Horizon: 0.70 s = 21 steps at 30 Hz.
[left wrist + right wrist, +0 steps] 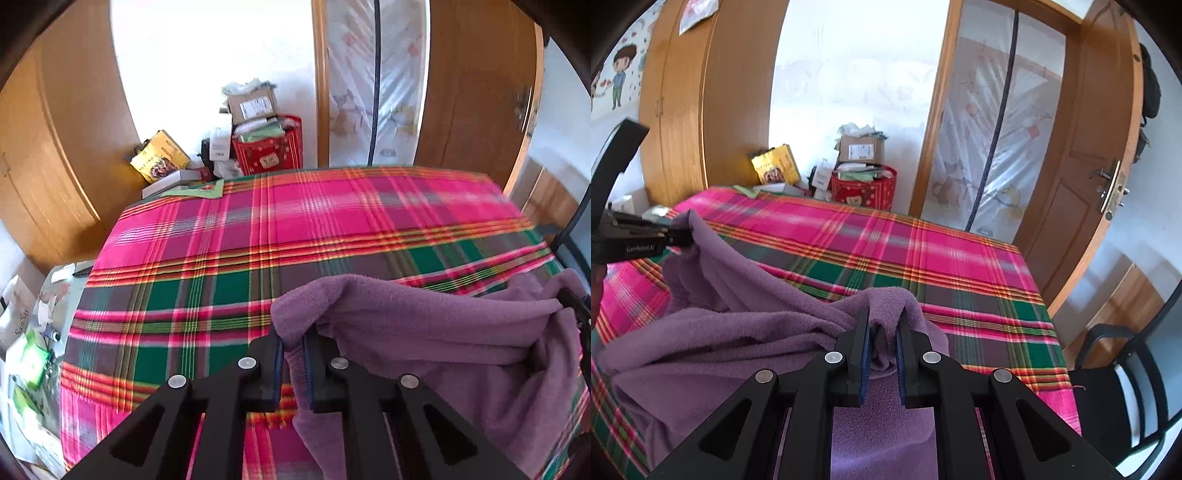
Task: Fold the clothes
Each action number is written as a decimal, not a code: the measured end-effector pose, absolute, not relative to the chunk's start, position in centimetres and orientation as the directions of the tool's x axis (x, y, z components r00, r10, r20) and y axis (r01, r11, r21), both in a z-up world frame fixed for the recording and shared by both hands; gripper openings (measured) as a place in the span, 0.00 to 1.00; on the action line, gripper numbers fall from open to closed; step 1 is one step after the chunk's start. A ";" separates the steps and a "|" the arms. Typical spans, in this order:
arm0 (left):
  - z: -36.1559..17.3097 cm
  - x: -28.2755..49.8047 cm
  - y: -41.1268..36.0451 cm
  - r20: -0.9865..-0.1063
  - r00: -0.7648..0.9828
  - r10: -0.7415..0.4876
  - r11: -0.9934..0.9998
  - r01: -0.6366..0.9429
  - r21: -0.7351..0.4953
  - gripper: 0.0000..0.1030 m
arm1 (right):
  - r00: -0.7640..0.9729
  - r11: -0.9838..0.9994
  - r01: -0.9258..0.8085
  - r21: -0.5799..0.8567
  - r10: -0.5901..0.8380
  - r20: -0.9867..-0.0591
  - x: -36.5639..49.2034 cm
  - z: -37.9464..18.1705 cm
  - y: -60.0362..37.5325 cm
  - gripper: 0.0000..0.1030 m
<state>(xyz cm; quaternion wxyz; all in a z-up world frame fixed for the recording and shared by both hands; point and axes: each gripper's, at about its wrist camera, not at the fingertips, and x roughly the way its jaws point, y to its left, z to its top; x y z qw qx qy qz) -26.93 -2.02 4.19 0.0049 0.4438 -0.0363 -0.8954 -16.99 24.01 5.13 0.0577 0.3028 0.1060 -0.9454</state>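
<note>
A purple fleece garment [443, 332] hangs between my two grippers above the plaid bed cover [258, 229]. My left gripper [293, 350] is shut on one purple edge, which bunches over its fingertips. My right gripper [882, 332] is shut on another bunched edge of the garment [738, 325]. In the right wrist view the left gripper [679, 236] shows at far left, pinching the cloth, which sags between the two holds. In the left wrist view the right gripper [576, 306] shows at the far right edge, part hidden by fleece.
The bed with the pink, green and red plaid cover [923, 258] fills the middle. Boxes and a red bag [273, 147] are piled by the far wall. Wooden wardrobe at left, a door [1089, 166] at right, a black chair [1115, 369] beside the bed.
</note>
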 end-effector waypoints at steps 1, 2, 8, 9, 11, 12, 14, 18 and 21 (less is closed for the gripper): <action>3.9 -27.5 -2.1 -0.801 -0.597 -0.043 -0.998 -0.015 0.065 0.09 | -0.801 -0.969 0.179 -0.170 -0.043 -0.597 -17.3 4.8 23.8 0.12; 3.7 -27.9 -2.2 -0.807 -0.589 -0.037 -0.998 -0.014 0.056 0.09 | -0.794 -0.967 0.185 -0.175 -0.042 -0.606 -17.5 4.5 23.7 0.12; 2.9 -29.7 -1.6 -0.814 -0.579 -0.051 -0.996 -0.032 0.085 0.10 | -0.794 -0.960 0.189 -0.206 -0.026 -0.607 -17.3 4.4 23.0 0.13; 2.7 -30.1 -1.7 -0.818 -0.572 -0.050 -0.996 -0.029 0.081 0.11 | -0.794 -0.961 0.187 -0.205 -0.025 -0.607 -17.1 4.5 22.9 0.13; 2.3 -30.7 -1.9 -0.831 -0.555 -0.043 -0.998 -0.019 0.065 0.14 | -0.795 -0.962 0.182 -0.205 -0.021 -0.607 -16.8 4.7 22.8 0.14; 1.9 -31.2 -2.0 -0.847 -0.531 -0.033 -0.998 -0.023 0.053 0.15 | -0.795 -0.962 0.180 -0.205 -0.020 -0.606 -16.7 4.8 22.8 0.14; 1.1 -31.7 -2.2 -0.867 -0.499 -0.011 -0.999 -0.032 0.031 0.17 | -0.795 -0.963 0.176 -0.205 -0.016 -0.606 -16.3 5.0 22.6 0.15; 1.2 -31.1 -3.1 -0.883 -0.469 0.017 -1.000 -0.028 -0.004 0.19 | -0.812 -0.959 0.174 -0.223 -0.012 -0.583 -15.1 5.9 22.1 0.16; 1.3 -30.1 -4.2 -0.902 -0.427 0.065 -0.998 -0.021 -0.062 0.19 | -0.813 -0.960 0.164 -0.227 -0.002 -0.582 -14.3 6.2 22.1 0.16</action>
